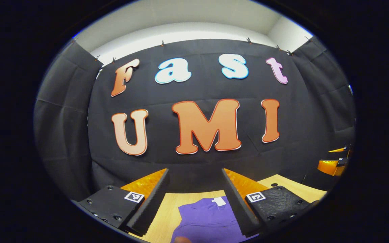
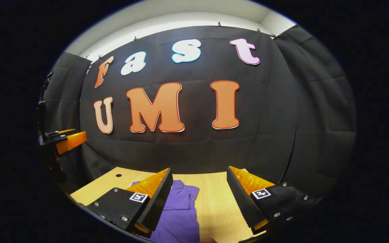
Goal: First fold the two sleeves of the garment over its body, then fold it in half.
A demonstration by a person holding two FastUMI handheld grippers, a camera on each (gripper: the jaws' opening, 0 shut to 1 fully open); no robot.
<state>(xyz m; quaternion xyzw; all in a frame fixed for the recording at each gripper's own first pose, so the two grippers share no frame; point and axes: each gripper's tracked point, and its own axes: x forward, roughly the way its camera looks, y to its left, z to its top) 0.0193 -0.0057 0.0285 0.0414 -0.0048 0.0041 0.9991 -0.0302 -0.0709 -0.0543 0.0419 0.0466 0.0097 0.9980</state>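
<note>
A purple garment (image 1: 208, 219) lies flat on the wooden table (image 1: 167, 216), with a white tag at its collar. My left gripper (image 1: 195, 173) hangs above it, open, nothing between its fingers. In the right gripper view the same purple garment (image 2: 181, 216) lies at the lower left on the table (image 2: 214, 199), its edge running down the middle. My right gripper (image 2: 199, 172) is open above that edge and holds nothing. The right gripper (image 1: 333, 163) also appears far right in the left gripper view, and the left gripper (image 2: 62, 140) far left in the right gripper view.
The black cloth wall (image 1: 194, 162) stands close behind the table's far edge. Small dark holes mark the tabletop (image 2: 118, 175). Bare wood lies to the right of the garment in the right gripper view.
</note>
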